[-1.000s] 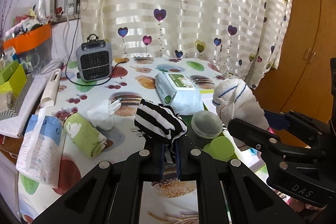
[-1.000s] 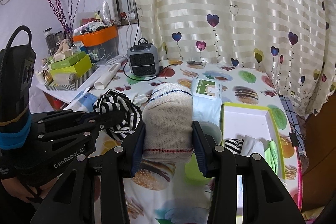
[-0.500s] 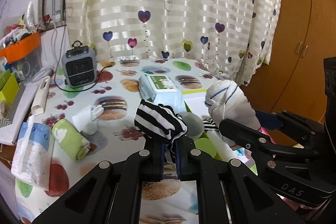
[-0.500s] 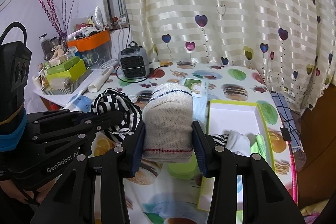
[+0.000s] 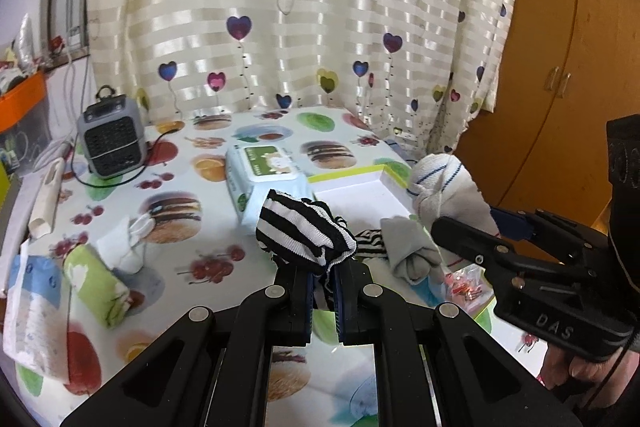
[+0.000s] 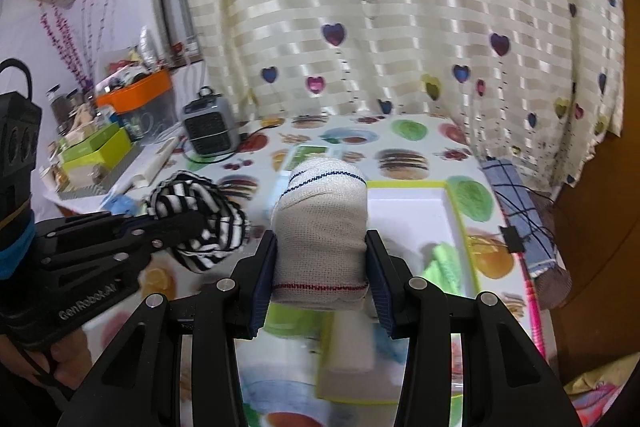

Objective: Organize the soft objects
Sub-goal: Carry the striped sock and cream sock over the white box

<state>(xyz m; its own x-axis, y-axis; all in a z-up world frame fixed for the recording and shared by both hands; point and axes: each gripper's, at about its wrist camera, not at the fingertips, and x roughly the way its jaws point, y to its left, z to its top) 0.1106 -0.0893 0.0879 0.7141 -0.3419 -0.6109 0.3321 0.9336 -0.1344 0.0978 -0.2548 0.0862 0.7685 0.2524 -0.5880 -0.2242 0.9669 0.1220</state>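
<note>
Left gripper [image 5: 323, 291]: jaws nearly closed, pinching striped sock [image 5: 304, 231], bundle protruding beyond tips.
Right gripper [image 6: 320, 267]: jaws half-open, clamping beige sock roll [image 6: 320, 223] between pads.

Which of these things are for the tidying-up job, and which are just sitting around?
For the job:
- striped sock in the left claw
- beige rolled sock in the right claw
- white box with green rim
- grey rolled sock
- green rolled cloth

Just lying about:
- small heater
- pack of wipes
- orange bin
</note>
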